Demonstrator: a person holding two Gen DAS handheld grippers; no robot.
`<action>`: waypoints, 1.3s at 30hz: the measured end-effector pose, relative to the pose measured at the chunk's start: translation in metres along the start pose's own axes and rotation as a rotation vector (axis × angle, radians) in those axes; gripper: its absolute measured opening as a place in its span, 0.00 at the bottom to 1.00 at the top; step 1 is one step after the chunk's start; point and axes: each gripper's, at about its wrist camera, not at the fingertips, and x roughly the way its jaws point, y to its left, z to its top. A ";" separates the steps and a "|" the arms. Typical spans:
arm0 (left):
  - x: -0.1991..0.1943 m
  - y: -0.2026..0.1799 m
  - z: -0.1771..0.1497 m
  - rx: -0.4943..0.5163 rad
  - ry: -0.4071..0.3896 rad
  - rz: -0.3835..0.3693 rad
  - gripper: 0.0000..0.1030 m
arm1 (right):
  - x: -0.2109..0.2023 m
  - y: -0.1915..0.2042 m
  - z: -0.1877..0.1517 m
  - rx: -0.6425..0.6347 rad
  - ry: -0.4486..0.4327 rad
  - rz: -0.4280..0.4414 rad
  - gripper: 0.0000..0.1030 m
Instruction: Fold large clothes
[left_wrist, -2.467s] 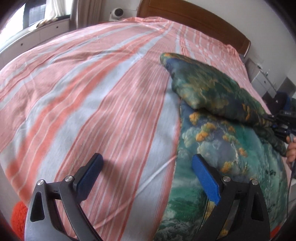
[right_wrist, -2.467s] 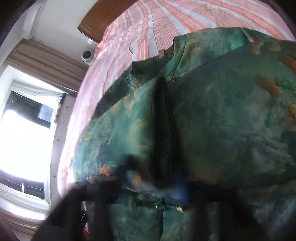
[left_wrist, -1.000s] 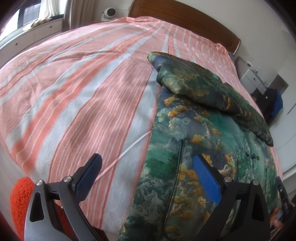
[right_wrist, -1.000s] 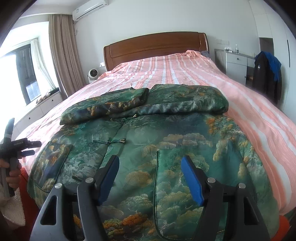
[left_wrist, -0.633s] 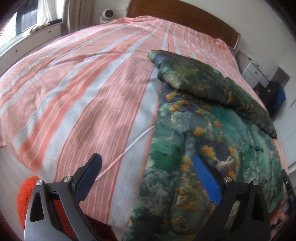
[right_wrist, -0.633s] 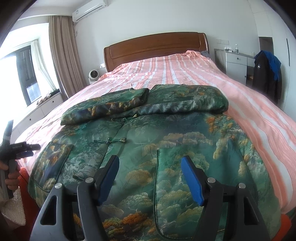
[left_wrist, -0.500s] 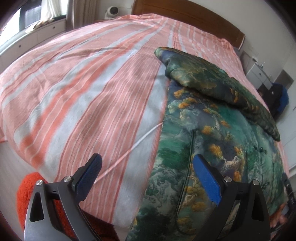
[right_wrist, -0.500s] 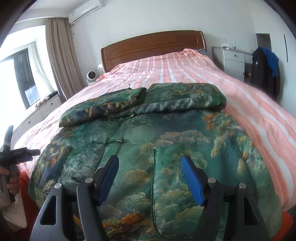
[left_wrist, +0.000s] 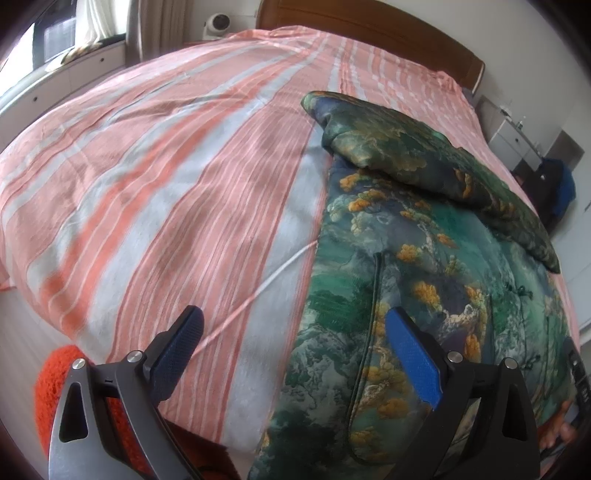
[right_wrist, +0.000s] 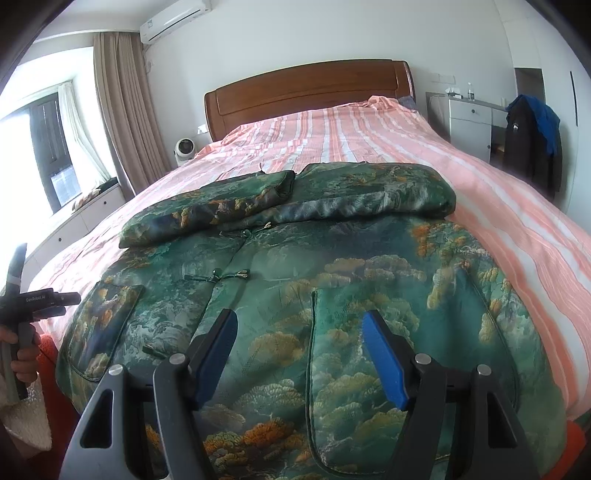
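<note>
Green brocade jacket (right_wrist: 332, 266) on bed, below/ahead of right claw (right_wrist: 299, 354) — claw open, empty

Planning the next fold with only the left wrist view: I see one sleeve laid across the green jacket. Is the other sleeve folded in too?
Observer: Yes. The right wrist view shows the second sleeve also lying across the chest of the jacket. Its cuff meets the first sleeve near the middle.
Operator: I can barely make out the front. Is it fastened?
Observer: The knot fastening at mid-front looks closed. Lower down I cannot tell.
Operator: And the right claw?
Observer: The right claw is open over the hem end, above the edge of a patch pocket, with nothing pinched.
</note>
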 end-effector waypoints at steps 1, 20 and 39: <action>0.000 0.000 0.000 0.000 0.001 0.001 0.96 | 0.000 0.000 0.000 0.002 0.000 0.000 0.68; 0.023 -0.015 -0.039 0.140 0.275 -0.118 0.99 | -0.049 -0.169 0.031 0.270 0.148 -0.128 0.68; -0.055 -0.008 -0.076 0.223 0.426 -0.189 0.08 | -0.050 -0.132 0.017 0.158 0.534 0.151 0.11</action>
